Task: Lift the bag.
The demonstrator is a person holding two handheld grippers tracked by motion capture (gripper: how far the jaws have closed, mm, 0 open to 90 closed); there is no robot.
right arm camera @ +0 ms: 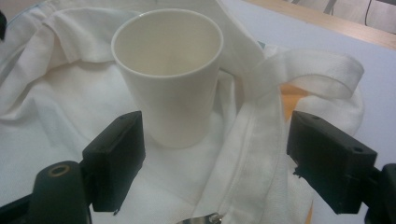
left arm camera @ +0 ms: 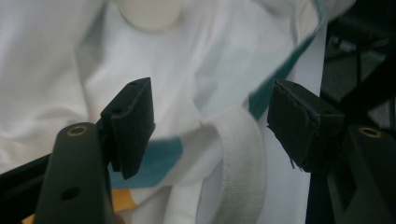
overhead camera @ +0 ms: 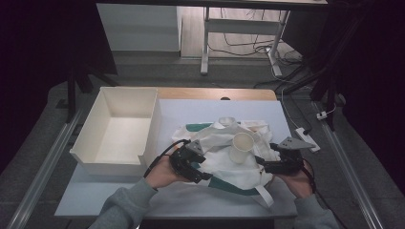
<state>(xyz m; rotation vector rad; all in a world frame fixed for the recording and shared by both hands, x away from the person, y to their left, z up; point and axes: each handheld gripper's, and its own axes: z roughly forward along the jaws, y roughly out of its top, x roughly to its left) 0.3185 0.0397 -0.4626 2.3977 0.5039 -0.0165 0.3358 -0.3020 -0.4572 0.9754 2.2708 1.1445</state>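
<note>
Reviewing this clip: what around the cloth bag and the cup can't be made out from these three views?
- Bag's contents: the white cloth bag lies crumpled in the high view, its folds covering whatever is inside.
- Paper cup: in the left gripper view, cut off by the top edge and blurred.
- Metal piece: in the right gripper view, cut by the bottom edge; unidentifiable.
- Second white cup-like thing: high view, half hidden behind the bag.

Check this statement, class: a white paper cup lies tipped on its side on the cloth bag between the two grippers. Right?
Not quite. The white paper cup stands upright, mouth up, as the right gripper view shows. It does rest on the cloth bag between the two grippers.
</note>
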